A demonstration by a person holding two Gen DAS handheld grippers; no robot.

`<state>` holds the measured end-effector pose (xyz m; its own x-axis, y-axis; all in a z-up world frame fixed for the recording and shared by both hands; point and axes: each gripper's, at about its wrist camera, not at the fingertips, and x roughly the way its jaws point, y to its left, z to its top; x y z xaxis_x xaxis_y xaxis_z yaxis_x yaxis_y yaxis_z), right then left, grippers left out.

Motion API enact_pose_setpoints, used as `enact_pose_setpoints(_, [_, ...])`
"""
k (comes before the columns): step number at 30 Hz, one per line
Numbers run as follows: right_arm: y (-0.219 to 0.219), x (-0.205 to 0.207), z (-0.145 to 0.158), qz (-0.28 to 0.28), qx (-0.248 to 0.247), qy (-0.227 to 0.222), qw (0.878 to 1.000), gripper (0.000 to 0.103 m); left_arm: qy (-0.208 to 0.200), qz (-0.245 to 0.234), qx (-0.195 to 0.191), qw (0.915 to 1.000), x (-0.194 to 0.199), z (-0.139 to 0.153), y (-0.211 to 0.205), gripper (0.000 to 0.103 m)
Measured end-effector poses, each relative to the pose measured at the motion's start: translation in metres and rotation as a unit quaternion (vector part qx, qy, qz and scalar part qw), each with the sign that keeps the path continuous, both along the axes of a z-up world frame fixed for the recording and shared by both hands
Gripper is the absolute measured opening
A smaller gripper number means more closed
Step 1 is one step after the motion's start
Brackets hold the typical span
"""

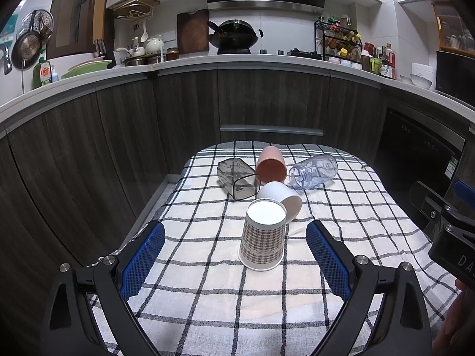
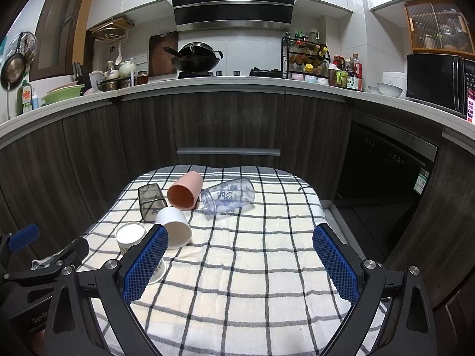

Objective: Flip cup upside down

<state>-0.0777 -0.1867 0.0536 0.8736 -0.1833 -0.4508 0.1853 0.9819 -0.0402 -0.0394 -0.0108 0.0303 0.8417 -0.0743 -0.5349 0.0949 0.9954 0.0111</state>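
A checked paper cup (image 1: pixel 262 235) stands upside down on the checked cloth (image 1: pixel 207 296), white base up. My left gripper (image 1: pixel 236 243) is open, fingers either side of it and apart from it. The cup also shows in the right wrist view (image 2: pixel 130 235), partly behind my left finger. Behind it lie a white cup (image 1: pixel 282 197), a pink cup (image 1: pixel 270 166), a dark clear square cup (image 1: pixel 236 179) and a clear bottle (image 1: pixel 313 170), all on their sides. My right gripper (image 2: pixel 240 246) is open and empty over the cloth.
The cloth covers a small table (image 2: pixel 329 207) in front of dark kitchen cabinets (image 1: pixel 267 101). A dishwasher door (image 2: pixel 386 172) is at the right. The right gripper's body (image 1: pixel 451 225) shows at the right edge of the left wrist view.
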Motion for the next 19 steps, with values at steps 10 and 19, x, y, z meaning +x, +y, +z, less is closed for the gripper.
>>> enact_pose_setpoints(10, [0.0001,0.0002,0.0,0.0,0.0,0.002,1.0,0.098,0.005,0.003,0.001,1.0,0.0027,-0.0015,0.0007,0.099])
enact_pose_setpoints(19, [0.0031,-0.0004,-0.0038,-0.001,0.003,0.004,1.0,0.098,0.004,0.006,0.002,1.0,0.0026,-0.0009,0.0015,0.101])
